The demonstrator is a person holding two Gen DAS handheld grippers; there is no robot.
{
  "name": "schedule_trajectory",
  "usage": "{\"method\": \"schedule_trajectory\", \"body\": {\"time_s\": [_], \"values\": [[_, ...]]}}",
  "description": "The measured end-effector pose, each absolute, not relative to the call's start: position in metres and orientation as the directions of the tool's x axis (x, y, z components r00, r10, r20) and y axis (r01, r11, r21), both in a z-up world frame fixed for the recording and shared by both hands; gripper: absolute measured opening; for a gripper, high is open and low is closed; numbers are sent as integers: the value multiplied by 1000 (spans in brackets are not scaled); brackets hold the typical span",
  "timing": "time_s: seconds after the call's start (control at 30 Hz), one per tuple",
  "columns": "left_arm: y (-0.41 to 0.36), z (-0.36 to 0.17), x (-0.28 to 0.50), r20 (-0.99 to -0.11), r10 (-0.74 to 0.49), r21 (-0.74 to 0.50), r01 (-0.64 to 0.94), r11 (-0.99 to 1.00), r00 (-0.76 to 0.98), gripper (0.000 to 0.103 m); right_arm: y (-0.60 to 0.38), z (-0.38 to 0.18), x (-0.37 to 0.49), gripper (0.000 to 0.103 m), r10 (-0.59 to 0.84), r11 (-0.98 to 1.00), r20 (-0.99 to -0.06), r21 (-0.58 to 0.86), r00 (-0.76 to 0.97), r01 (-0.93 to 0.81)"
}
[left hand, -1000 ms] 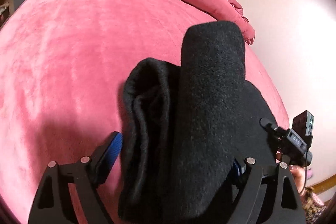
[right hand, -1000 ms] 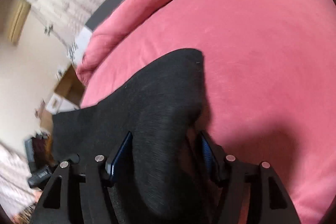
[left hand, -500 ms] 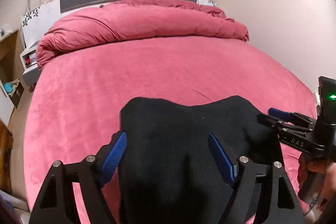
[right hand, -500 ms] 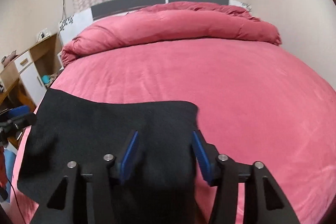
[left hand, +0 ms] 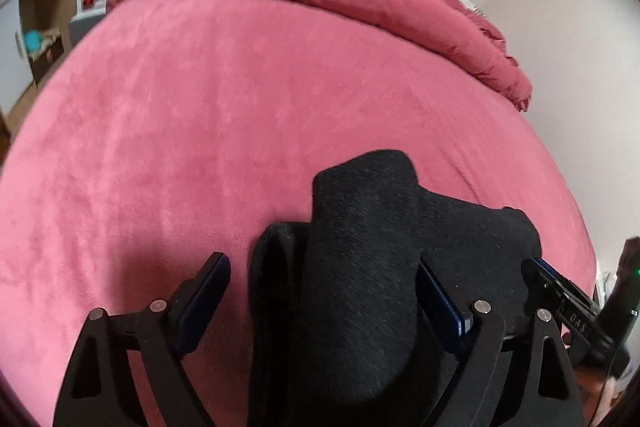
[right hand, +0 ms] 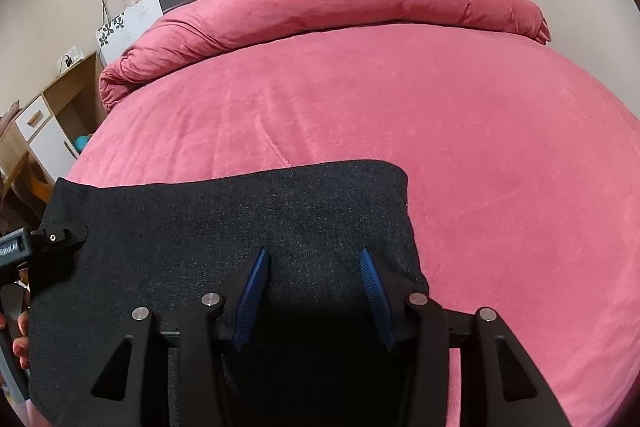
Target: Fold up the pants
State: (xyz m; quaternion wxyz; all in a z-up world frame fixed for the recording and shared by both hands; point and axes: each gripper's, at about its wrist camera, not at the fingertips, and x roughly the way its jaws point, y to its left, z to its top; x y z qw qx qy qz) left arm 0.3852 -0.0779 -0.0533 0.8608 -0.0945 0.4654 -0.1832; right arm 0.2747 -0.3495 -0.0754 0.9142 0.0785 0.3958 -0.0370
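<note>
The pants (right hand: 224, 227) are black, napped, fleece-like fabric lying on the near edge of the bed (right hand: 460, 131), which is covered in pink plush. In the right wrist view they form a flat, roughly rectangular panel with a rounded far corner. In the left wrist view they bunch into thick, rounded folds (left hand: 360, 267).

Your left gripper (left hand: 324, 303) points forward over the bunched folds, jaws spread wide, fabric between them but not clamped. Your right gripper (right hand: 316, 287) sits level over the panel's right end, jaws apart, blue ribbed pads (right hand: 252, 291) clear of each other.

A rolled pink duvet (right hand: 320, 7) lies along the headboard.
</note>
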Motion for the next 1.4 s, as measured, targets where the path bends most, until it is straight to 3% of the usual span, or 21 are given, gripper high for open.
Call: {"method": "schedule_trajectory", "body": {"time_s": [0.17,0.27,0.4,0.53,0.6,0.8,0.93,1.17,1.4], "values": [[-61,-40,337,-732,-341,-235,252,939,590,93,-343,-56,228,52,-54,975,-683,122,729,187],[-51,-40,294,-713,-323,-186,276,943,622,97,-333,-49,196,63,-58,973,-659,132,750,191],[-40,-50,250,-727,-326,-205,261,943,605,100,-321,-49,158,64,-53,967,-671,151,740,206],[-26,-58,200,-721,-312,-231,211,950,618,103,-308,-56,116,79,-56,962,-673,162,738,221],[-24,-64,180,-730,-290,-224,184,957,619,103,-300,-60,97,81,-71,962,-673,148,736,229],[-45,-89,139,-787,-138,-35,179,983,602,103,-267,-88,61,82,-78,968,-710,115,700,225],[-59,-99,117,-787,-104,36,214,976,608,103,-252,-107,48,82,-78,969,-730,105,679,224],[-64,-115,100,-792,-107,39,224,974,601,103,-231,-130,42,82,-102,982,-742,32,662,187],[-62,-117,95,-791,-113,29,221,975,601,103,-232,-131,40,82,-91,981,-723,52,685,186]]}}
